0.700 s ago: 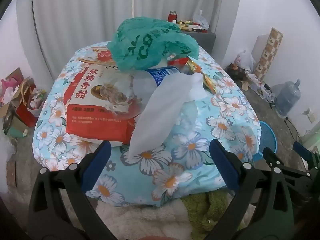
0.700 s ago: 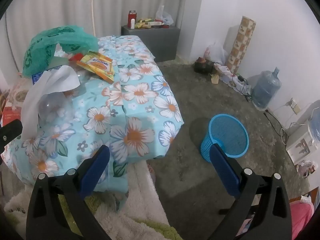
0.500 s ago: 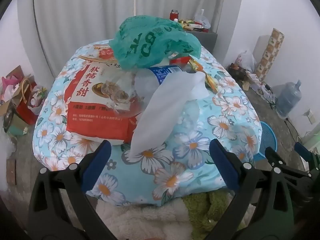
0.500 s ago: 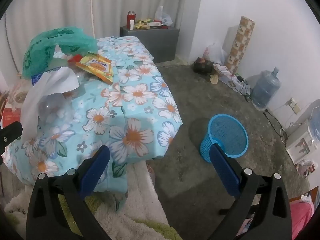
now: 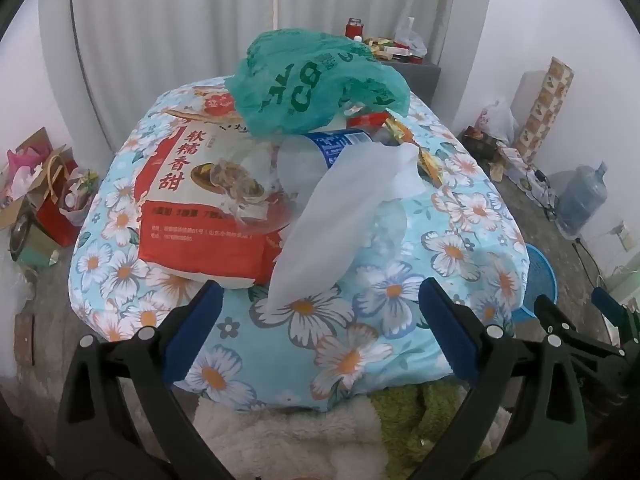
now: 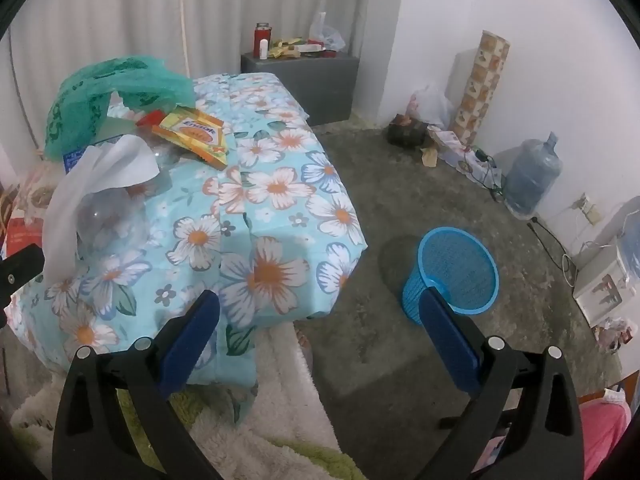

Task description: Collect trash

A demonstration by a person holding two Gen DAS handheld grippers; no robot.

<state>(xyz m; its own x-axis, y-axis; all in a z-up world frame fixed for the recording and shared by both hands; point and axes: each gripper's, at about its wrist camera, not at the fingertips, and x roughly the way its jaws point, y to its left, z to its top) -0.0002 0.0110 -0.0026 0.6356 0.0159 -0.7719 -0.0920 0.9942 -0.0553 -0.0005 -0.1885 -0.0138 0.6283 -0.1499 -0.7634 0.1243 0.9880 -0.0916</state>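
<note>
1. The left gripper (image 5: 320,308) stands wide open and holds nothing.
2. Ahead of it on the flowered tablecloth (image 5: 384,320) lies the trash: up to its left a red food bag (image 5: 200,208), straight ahead a white tissue (image 5: 340,216) draped over a clear bottle (image 5: 320,152), beyond them a green plastic bag (image 5: 312,84).
3. The right gripper (image 6: 320,312) is also fully open and empty.
4. An orange snack packet (image 6: 196,134) lies far up to its left; the blue bin (image 6: 456,272) stands on the floor just past its right finger.

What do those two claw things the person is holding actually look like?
Both match: the left gripper and right gripper each have two black plastic arms with round silver bolts and flat dark-blue pads on the fingers' inner faces. No cables, sleeves or markings show.
</note>
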